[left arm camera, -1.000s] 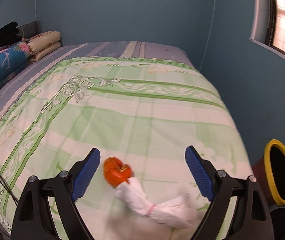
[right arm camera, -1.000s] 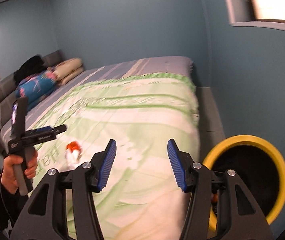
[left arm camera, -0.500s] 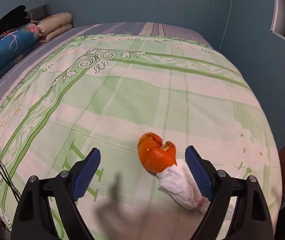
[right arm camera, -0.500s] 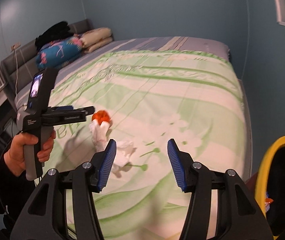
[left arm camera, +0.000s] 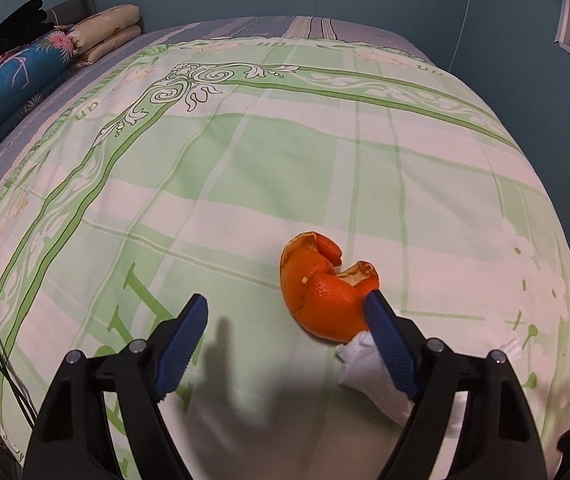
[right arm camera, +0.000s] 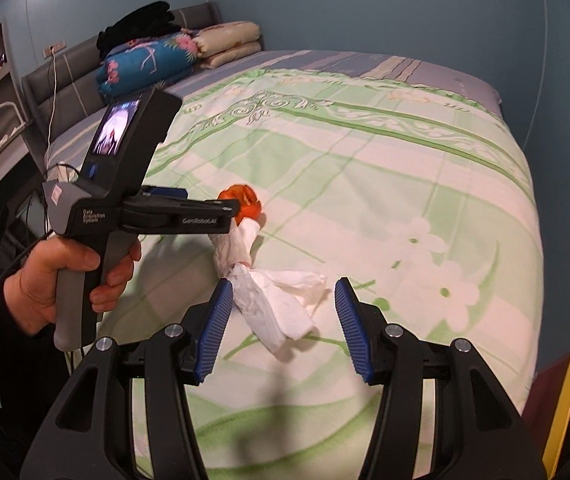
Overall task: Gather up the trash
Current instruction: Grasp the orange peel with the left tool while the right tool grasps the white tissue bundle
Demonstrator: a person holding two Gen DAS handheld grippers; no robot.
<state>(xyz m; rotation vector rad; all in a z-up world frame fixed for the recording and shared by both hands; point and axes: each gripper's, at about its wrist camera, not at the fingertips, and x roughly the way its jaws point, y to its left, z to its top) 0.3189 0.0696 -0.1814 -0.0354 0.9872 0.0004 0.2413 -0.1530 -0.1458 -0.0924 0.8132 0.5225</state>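
Orange citrus peel (left arm camera: 323, 294) lies just inside the closing, still-empty left gripper's (left arm camera: 289, 312) right finger, while the half-open right gripper (right arm camera: 281, 300) straddles crumpled white tissue (right arm camera: 273, 300).

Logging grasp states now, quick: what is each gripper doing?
Left gripper: jaws closing around the orange peel, nothing gripped yet.
Right gripper: open, empty, with the white tissue lying between its jaws.

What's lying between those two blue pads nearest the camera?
A crumpled white tissue on the bedspread, between the right hand-held gripper's open pads, in the right wrist view.
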